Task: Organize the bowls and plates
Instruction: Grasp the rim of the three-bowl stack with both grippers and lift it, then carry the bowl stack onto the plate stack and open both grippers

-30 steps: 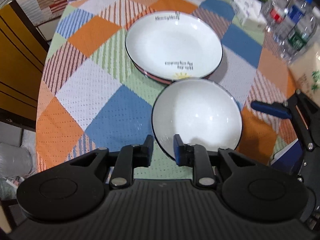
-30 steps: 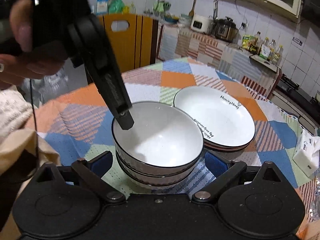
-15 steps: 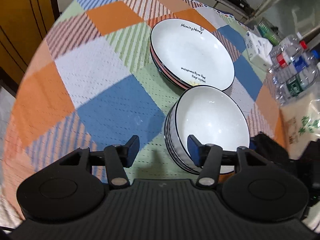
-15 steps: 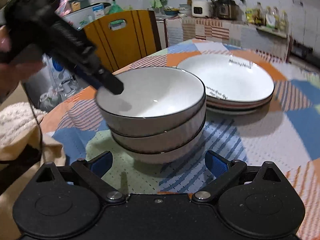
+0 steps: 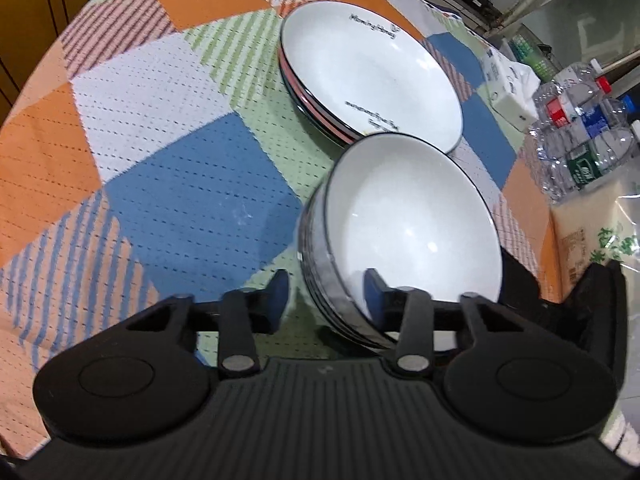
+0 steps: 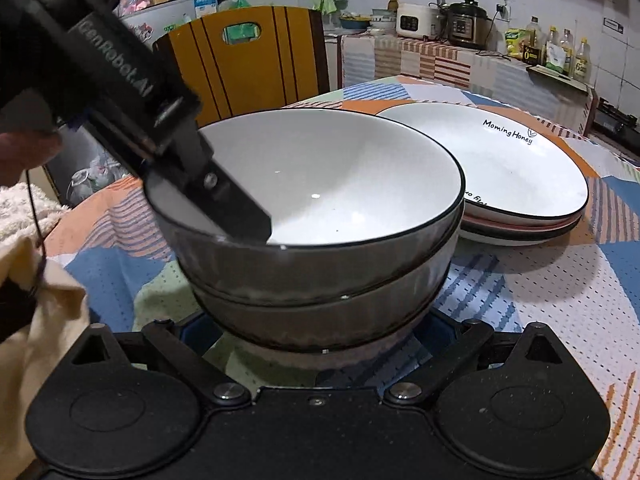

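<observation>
**Spotter:** Kitchen setting, round table under a patchwork tablecloth of orange, blue, green and white squares. Your stack of white ceramic bowls with thin black rims sits at the near edge, just beside the stack of shallow white lettered plates, rims nearly touching.

**Logger:** Noted. Tools?

**Spotter:** Your left gripper straddles the top bowl's near wall, one finger inside the bowl and one outside. Jaws are closing, but the outer pad is still clear of the wall, so no grip. The right wrist view shows that inner finger lying down into the white interior.

**Logger:** And the right one?

**Spotter:** Your right gripper is low at the foot of the stack, jaws spread wide either side of the lowest bowl. The pads are half hidden under its curve and appear clear of it.

**Logger:** Surroundings?

**Spotter:** Clear plastic water bottles and a white tissue pack at the far edge. Yellow chair back behind the table.
</observation>
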A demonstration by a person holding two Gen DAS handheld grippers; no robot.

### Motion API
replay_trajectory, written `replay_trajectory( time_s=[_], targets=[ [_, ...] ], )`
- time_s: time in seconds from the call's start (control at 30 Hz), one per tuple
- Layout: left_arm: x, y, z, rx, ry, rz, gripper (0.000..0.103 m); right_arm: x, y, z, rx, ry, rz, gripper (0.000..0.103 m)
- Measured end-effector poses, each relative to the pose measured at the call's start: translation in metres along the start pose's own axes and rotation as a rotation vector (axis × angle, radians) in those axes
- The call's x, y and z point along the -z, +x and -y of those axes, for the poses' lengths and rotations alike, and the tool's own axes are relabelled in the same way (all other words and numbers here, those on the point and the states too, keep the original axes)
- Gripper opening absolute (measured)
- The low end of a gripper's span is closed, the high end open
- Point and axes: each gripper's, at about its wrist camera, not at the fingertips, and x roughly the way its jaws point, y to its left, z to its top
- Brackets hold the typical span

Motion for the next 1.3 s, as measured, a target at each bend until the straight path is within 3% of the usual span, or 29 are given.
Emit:
replay_trajectory(
  time_s=[0.47, 0.9, 1.3],
  targets=[
    [0.002, 0.002, -0.004, 0.007, -0.038, 0.019, 0.038, 0.000, 0.007, 0.002, -0.008, 0.015, 0.026, 0.102],
    [0.015, -0.021, 0.016, -0.013, 0.089, -0.020, 0.038, 0.008, -0.011, -0.016, 0.002, 0.018, 0.056, 0.102],
    [-0.028, -0.060, 0.042, -0.025, 0.152, 0.017, 0.038, -0.030, -0.034, -0.010, 0.053, -0.007, 0.143, 0.102]
  ],
)
